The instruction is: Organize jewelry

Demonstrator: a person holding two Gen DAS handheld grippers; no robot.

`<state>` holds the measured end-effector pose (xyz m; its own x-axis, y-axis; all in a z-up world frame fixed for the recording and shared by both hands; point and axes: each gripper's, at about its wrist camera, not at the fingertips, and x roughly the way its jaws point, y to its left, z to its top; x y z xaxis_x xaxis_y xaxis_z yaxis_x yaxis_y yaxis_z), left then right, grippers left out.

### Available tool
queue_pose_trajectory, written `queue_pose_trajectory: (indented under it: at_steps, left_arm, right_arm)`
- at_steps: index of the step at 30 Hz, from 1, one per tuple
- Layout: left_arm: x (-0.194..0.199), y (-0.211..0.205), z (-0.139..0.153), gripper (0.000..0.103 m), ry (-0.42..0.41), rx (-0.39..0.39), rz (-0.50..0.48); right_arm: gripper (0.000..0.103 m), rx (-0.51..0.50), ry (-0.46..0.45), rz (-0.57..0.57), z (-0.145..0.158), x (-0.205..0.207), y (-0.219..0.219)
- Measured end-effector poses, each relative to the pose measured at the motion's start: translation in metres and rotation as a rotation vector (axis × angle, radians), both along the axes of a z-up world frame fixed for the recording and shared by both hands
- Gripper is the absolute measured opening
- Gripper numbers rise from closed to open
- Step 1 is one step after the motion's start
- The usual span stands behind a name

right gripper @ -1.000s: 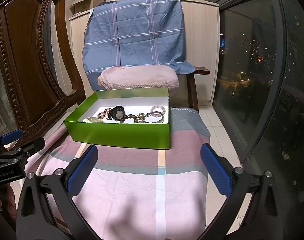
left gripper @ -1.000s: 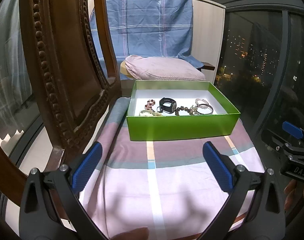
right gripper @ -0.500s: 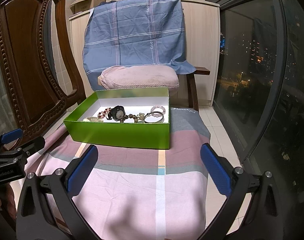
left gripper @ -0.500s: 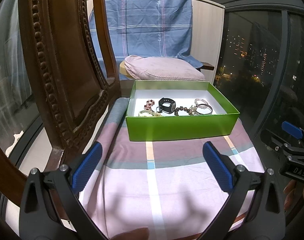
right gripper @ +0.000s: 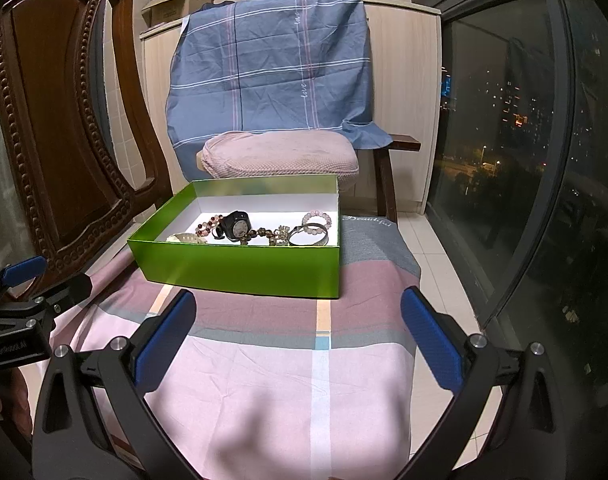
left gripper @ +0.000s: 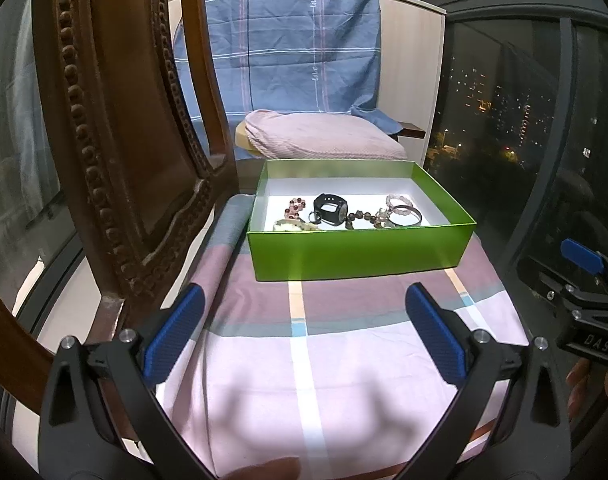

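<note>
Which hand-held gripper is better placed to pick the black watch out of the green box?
Probably left. The black watch lies left of centre in the green box, nearer the left hand-held gripper. Both are open and short of the box.

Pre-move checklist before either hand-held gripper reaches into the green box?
1. Left hand-held gripper open, empty: ok.
2. Right hand-held gripper open, empty: ok.
3. Green box uncovered, flat on the checked cloth: ok.
4. Path from both grippers to the box unobstructed: ok.
5. Items separable: not ok; black watch, dark bead strand and metal bangle touch or overlap.
6. Sorting destination: cannot tell.
</note>
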<state>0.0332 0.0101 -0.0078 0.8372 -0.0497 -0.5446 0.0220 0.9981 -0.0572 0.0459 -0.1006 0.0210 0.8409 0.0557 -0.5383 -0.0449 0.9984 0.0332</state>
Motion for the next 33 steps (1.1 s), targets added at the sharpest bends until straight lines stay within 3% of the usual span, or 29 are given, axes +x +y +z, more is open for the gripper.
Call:
queue_pose_trajectory:
  at_steps: [33]
  left_arm:
    - [0.0003,0.0004,-0.0013,0.099,0.006,0.002,-0.005]
  right_arm:
    - [0.1,-0.004,-0.002,0.004,-0.001,-0.0005,0.0011]
